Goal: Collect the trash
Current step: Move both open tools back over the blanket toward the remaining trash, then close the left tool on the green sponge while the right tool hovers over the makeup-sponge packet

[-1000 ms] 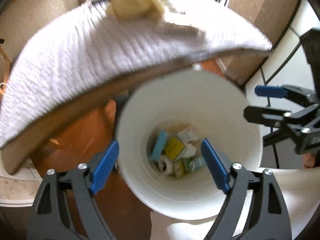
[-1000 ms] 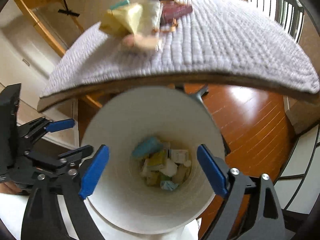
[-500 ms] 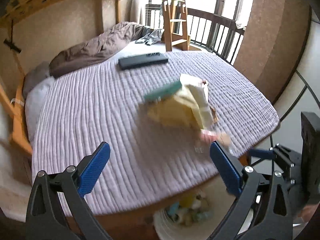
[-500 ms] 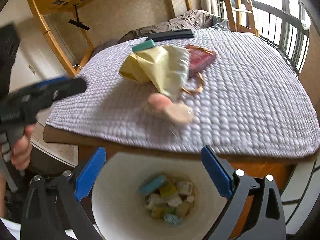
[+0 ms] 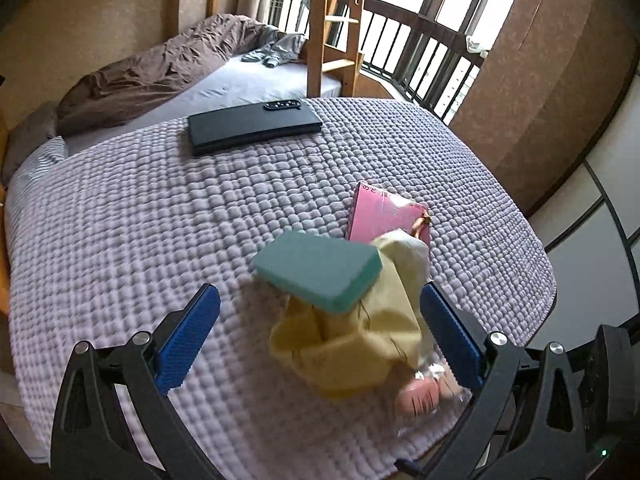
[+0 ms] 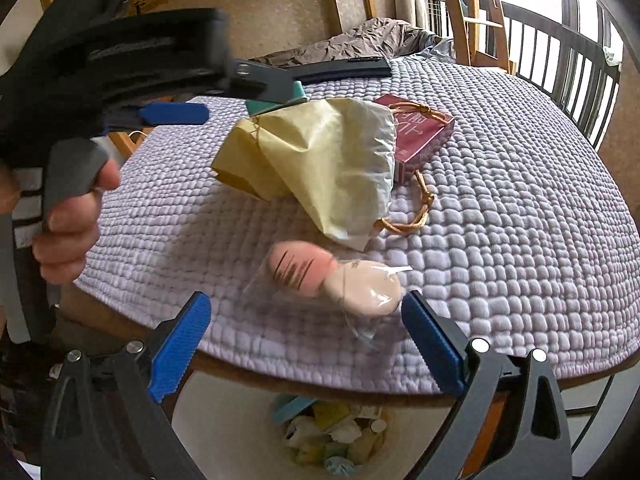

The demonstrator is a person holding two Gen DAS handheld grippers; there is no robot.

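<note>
Lavender quilt point(image 5: 160, 220), woven in small puffy squares, covers the surface under my two grippers, with a brown duvet point(image 5: 160, 68) and a wooden ladder point(image 5: 332, 24) beyond. My left gripper point(image 5: 316, 332) has just been opening and stands wide, nothing pressed between its blue ribbed pads; between and just ahead of them lies the trash pile: a teal sponge-like block point(image 5: 320, 270) with rounded corners, tilted on top of a crumpled pale yellow bag point(image 5: 352, 340), and behind them a flat pink box point(image 5: 384, 216). My right gripper point(image 6: 306, 340) has likewise just been opening and is empty; just ahead of its tips lies a clear crinkly wrapper point(image 6: 336, 280) holding a pink and a beige rounded lump, near the quilt's edge. An orange cord point(image 6: 416, 208) loops beside the bag. Far ahead lies a flat black slab point(image 5: 254, 126). Below my right gripper, under the edge, a white bin point(image 6: 224, 432) holds mixed scraps.
</note>
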